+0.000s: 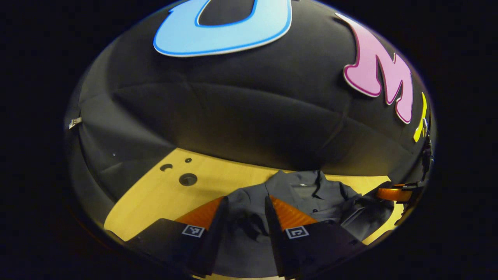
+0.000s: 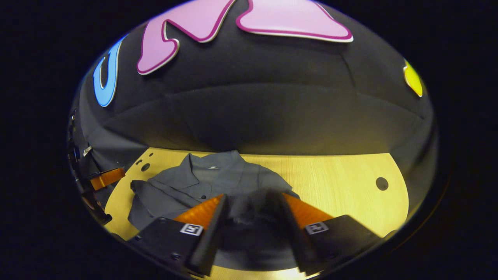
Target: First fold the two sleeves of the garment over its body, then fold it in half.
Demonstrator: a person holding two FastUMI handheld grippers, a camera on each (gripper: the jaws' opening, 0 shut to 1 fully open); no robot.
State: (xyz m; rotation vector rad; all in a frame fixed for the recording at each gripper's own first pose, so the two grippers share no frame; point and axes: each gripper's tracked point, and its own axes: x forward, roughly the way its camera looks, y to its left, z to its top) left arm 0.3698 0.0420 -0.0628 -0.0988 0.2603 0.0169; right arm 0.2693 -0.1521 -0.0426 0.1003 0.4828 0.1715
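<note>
1. In the left gripper view, bare wooden table [image 1: 155, 194] lies open to the left of the grey garment [image 1: 307, 194], broken by three round holes [image 1: 188, 179] near the booth wall [image 1: 233, 116].
2. That wall rises straight from the table's far edge and closes off passage behind the collar.
3. The other gripper [image 1: 397, 193] sits at the garment's far right edge, blocking that side.
4. In the right gripper view, a wide stretch of table [image 2: 342, 182] to the right of the garment [image 2: 202, 182] is free, with one hole [image 2: 381, 183].
5. Cloth lies bunched between the right gripper [image 2: 249, 206] fingers.
</note>
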